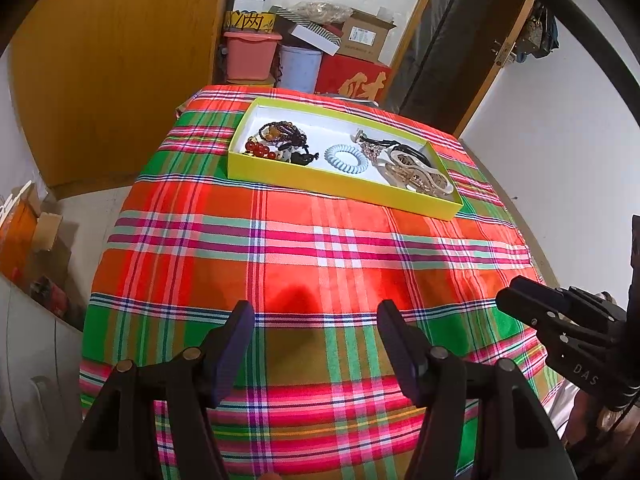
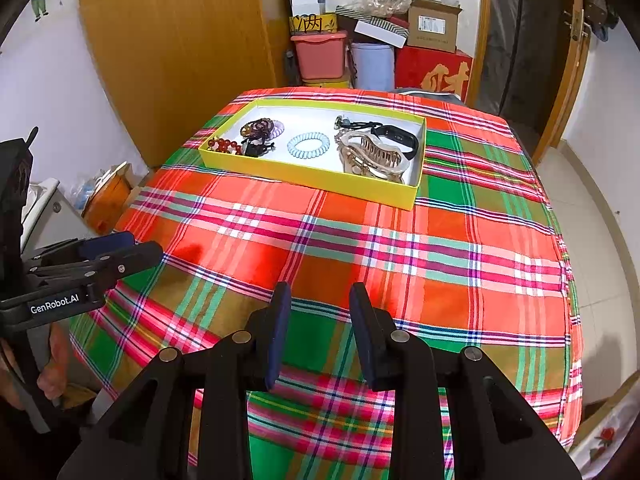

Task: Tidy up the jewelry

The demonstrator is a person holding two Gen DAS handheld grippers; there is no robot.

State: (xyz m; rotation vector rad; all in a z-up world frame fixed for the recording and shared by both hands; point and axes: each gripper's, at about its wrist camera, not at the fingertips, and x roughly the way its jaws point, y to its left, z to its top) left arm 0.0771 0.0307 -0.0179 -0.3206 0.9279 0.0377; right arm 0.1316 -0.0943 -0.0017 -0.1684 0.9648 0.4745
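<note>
A yellow tray [image 1: 320, 179] [image 2: 304, 172] lies at the far side of the plaid-covered table. In it are bead bracelets [image 1: 280, 136] [image 2: 260, 130], red beads [image 1: 260, 150] [image 2: 226, 145], a pale blue spiral hair tie [image 1: 346, 158] [image 2: 308, 145], a beige claw clip [image 1: 416, 172] [image 2: 374, 156] and a black wristband [image 2: 400, 136]. My left gripper [image 1: 316, 320] is open and empty above the near cloth. My right gripper [image 2: 320, 300] is open and empty, also near the front. Each gripper shows at the edge of the other's view, the right gripper [image 1: 520, 300] and the left gripper [image 2: 132, 248].
The plaid cloth [image 1: 304, 248] [image 2: 360, 248] covers the table. Behind it stand a pink bin [image 1: 250, 56] [image 2: 318, 54], a blue bucket [image 2: 372, 66], cardboard boxes [image 2: 432, 28] and a wooden wardrobe [image 2: 176, 40]. An open door [image 2: 520, 48] is at the right.
</note>
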